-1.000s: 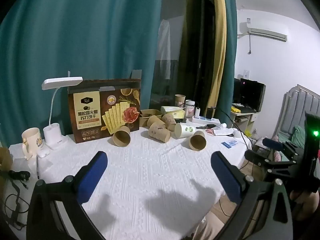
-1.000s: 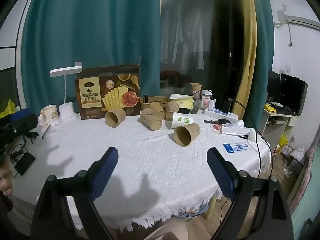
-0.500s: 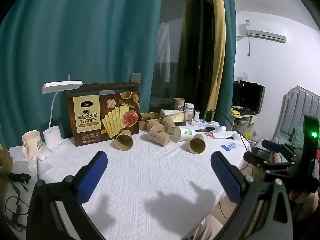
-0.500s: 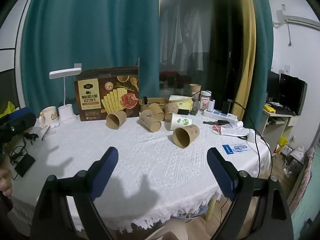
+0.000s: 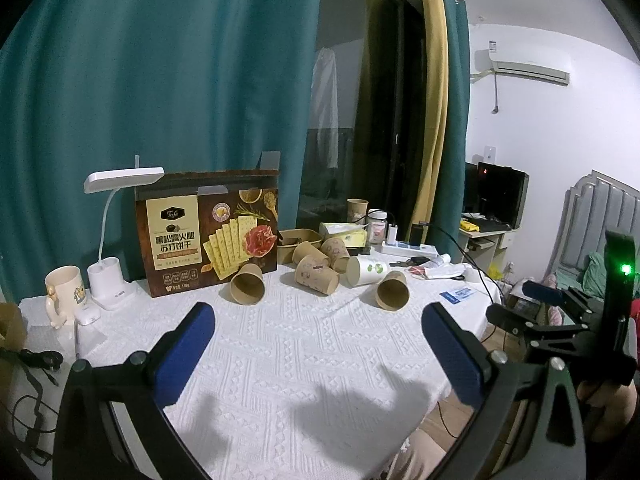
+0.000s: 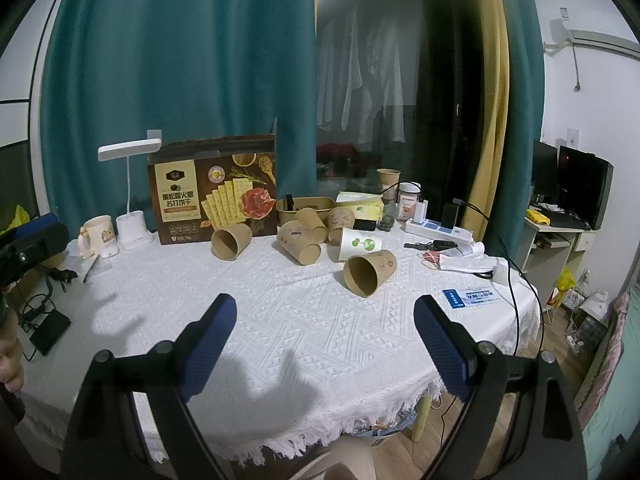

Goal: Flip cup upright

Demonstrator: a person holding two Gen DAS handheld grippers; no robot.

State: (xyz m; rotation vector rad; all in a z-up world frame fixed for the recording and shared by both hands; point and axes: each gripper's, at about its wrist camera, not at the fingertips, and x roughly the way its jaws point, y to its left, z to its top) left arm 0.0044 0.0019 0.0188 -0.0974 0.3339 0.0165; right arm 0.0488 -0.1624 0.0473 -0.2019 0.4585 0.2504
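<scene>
White tablecloth (image 6: 304,320) | cracker box (image 6: 212,192) "Tafe" | paper cups (image 6: 370,272) sideways

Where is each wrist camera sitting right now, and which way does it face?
Left wrist view: on the left hand-held gripper, above the table's near edge, facing the tipped cups and the cracker box; the right hand-held gripper shows at right.
Right wrist view: on the right hand-held gripper, facing the same table; a hand shows at left.
Shared: nearest tipped cup, desk lamp.
</scene>
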